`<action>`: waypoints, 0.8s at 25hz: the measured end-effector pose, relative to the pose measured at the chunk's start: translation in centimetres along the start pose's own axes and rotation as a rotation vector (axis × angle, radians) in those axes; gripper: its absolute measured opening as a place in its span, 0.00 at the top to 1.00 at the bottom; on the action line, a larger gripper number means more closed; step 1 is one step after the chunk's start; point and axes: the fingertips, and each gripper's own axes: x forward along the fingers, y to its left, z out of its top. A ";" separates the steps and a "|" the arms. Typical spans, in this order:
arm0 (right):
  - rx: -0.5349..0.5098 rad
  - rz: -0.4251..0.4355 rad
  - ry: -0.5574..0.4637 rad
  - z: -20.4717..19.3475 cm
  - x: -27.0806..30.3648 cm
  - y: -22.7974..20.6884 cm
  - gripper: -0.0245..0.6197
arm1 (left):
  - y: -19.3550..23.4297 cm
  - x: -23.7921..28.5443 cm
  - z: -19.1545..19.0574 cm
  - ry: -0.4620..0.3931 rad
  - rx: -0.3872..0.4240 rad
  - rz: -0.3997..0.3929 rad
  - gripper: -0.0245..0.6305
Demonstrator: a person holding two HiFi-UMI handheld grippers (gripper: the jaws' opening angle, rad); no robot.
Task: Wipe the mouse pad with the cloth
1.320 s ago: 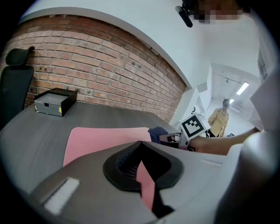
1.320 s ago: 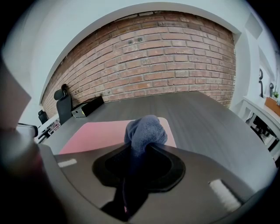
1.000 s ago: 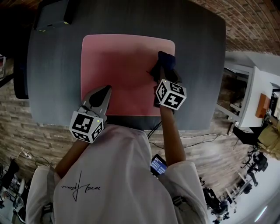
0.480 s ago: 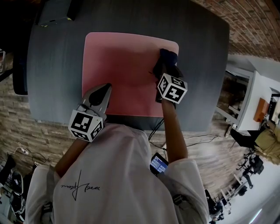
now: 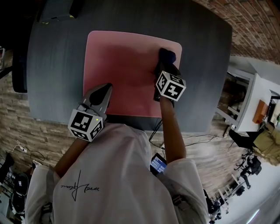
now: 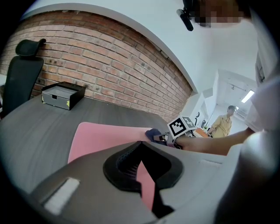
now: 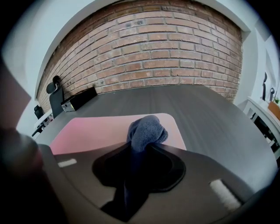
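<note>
A pink mouse pad (image 5: pixel 124 70) lies on the dark grey table (image 5: pixel 52 65). My right gripper (image 5: pixel 164 64) is shut on a dark blue cloth (image 5: pixel 166 56), which rests on the pad near its far right corner. In the right gripper view the cloth (image 7: pixel 145 131) bulges out from between the jaws over the mouse pad (image 7: pixel 96 131). My left gripper (image 5: pixel 104 90) is shut with nothing in it, over the pad's near left edge. The left gripper view shows the pad (image 6: pixel 105 138) ahead, with the cloth (image 6: pixel 153 134) and the right gripper beyond.
A black box (image 5: pixel 57 11) sits at the table's far left corner, also seen as a box (image 6: pixel 62 95) in the left gripper view. A black office chair (image 6: pixel 22 74) stands at the left. A brick wall (image 7: pixel 166 52) runs behind the table. White furniture (image 5: pixel 249 92) is at the right.
My right gripper has shifted the cloth slightly along the pad's far right part. The left gripper has stayed at the pad's near left edge.
</note>
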 end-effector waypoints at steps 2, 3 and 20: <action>0.004 -0.002 0.000 -0.1 0.2 0.5 0.81 | 0.2 -0.1 0.0 -0.003 -0.006 0.001 0.94; 0.003 -0.003 -0.001 -0.1 0.3 0.6 0.81 | 0.3 -0.1 -0.1 -0.004 -0.009 0.001 0.94; -0.046 0.004 0.004 0.1 1.0 4.2 0.81 | 0.9 -0.6 0.1 -0.019 -0.020 -0.010 0.94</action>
